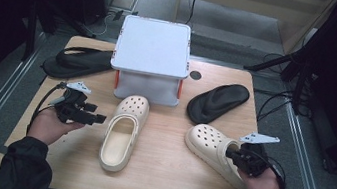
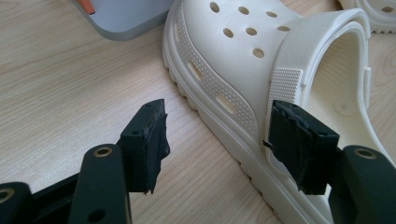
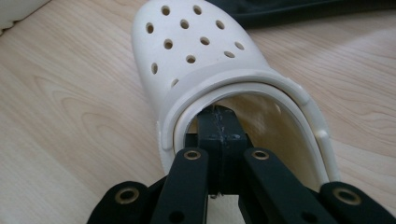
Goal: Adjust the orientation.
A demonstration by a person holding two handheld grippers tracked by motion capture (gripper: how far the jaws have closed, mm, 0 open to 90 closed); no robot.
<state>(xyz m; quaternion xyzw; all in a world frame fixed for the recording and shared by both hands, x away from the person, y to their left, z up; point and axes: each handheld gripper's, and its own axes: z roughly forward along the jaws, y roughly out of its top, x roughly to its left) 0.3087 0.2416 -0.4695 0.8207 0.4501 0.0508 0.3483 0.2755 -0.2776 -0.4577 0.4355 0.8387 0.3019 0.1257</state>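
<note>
Left claw (image 1: 98, 119): open, jaws wide apart, held low over the left part of the counter (image 1: 159, 174), pointing right toward the left clog.
Left claw, close up: in the left gripper view one pad (image 2: 299, 144) sits just beside the left clog's outer wall near the strap rivet, perhaps touching it; the other pad (image 2: 149, 140) hangs over bare wood, well apart from the shoe.
Left clog (image 1: 123, 130): cream, perforated toe pointing far, lying at the centre of the counter, its toe just before the box.
Right claw (image 1: 232, 155): closed, jaws pressed together with nothing gripped, tips pushed inside the heel opening of the right clog.
Right clog (image 1: 212, 146): cream, on the near right of the counter, toe pointing left and far, heel toward the right hand (image 1: 259, 184).
Box (image 1: 151, 59): white lidded box with orange corners, far centre of the counter.
Black flip-flops: one (image 1: 77, 62) at the far left, beside the box; the other (image 1: 217, 102) at the far right, just beyond the right clog.
</note>
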